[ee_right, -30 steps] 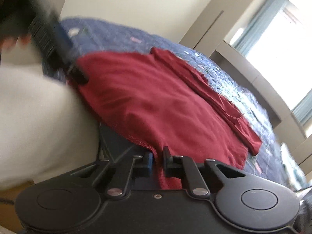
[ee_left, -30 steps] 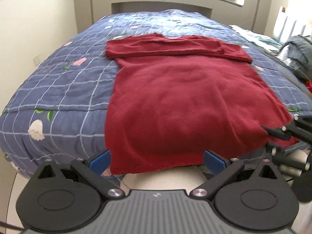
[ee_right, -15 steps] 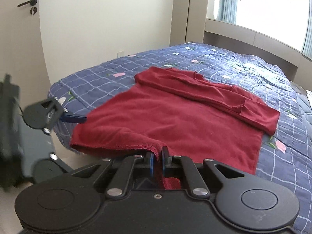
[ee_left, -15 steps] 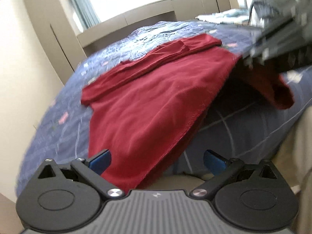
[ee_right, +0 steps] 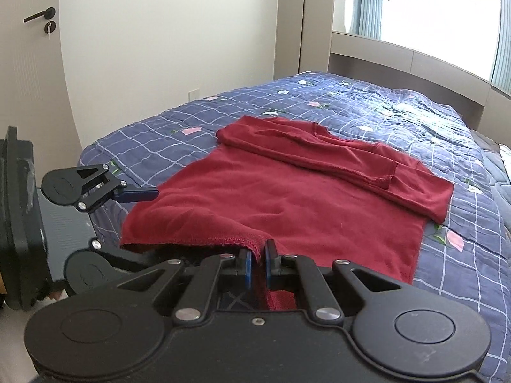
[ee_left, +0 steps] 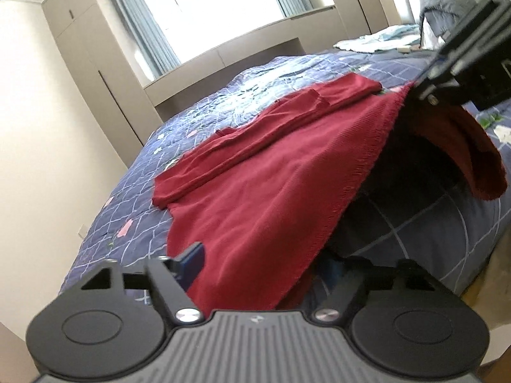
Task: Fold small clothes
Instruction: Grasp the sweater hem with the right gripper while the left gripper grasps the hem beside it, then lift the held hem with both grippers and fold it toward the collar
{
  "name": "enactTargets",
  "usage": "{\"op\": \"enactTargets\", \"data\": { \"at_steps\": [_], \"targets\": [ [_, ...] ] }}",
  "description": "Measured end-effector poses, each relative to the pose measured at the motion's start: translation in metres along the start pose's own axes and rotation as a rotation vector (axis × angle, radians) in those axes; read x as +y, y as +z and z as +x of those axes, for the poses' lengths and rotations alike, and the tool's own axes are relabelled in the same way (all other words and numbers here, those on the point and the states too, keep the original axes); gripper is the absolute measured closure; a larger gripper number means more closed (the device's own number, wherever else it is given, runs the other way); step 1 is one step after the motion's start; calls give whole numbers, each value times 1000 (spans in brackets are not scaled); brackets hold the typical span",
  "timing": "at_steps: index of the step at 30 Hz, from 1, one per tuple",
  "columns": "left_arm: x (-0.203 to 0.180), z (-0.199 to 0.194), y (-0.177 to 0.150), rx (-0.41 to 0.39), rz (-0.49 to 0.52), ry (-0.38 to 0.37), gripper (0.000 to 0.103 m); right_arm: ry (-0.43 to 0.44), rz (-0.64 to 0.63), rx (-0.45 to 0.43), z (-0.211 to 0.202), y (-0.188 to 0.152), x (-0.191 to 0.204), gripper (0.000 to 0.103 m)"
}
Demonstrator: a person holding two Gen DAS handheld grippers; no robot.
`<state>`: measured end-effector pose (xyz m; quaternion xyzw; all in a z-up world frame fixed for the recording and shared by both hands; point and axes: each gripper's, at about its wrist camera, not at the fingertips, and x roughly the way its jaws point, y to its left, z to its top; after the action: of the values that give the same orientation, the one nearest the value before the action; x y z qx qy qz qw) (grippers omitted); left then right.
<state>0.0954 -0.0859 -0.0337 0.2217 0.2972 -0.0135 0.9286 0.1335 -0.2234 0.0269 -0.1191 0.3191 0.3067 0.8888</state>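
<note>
One red top [ee_right: 287, 198] lies sleeves-folded on your quilt [ee_right: 367, 102]; your right gripper [ee_right: 258, 263] pinches its hem, your left gripper [ee_left: 265, 265] closing around it, not yet pressing.

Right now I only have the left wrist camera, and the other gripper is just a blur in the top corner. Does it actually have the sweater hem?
Observer: Yes. In the right wrist view the right gripper is shut on one hem corner of the red sweater.
Operator: Is my side lined up on the hem?
Observer: The left gripper is closing with the other hem corner between its jaws. Its upper finger sits at the cloth's edge, and nothing is pinched yet.
Operator: Is the far side flat?
Observer: Yes, that side edge lies flat on the bedspread.
</note>
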Motion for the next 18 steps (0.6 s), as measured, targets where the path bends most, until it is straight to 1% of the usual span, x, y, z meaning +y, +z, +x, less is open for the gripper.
{"op": "enactTargets", "data": {
  "at_steps": [2,3,6,8,9,11,15,18],
  "targets": [
    [5,-1,-1,-5,-5,1,40,-4,-6,0,0,-1,1,95],
    [7,-2,-2,-7,2,7,42,-5,-6,1,0,-1,1,95],
    [8,-5,-5,-16,36,21,54,-12,-21,-2,0,-4,4,96],
    [8,-5,-7,-17,45,16,76,-23,-49,-6,-1,-6,8,96],
    [9,-6,-8,-16,50,10,80,-28,-73,-8,-1,-9,11,97],
    [9,-9,-10,-25,69,10,96,-36,-115,2,-2,-16,17,98],
    [12,-21,-14,-77,160,-14,99,-46,-198,24,-7,-28,30,99],
    [16,-32,-17,-99,241,-71,100,-50,-235,37,-16,-36,38,99]
  ]
}}
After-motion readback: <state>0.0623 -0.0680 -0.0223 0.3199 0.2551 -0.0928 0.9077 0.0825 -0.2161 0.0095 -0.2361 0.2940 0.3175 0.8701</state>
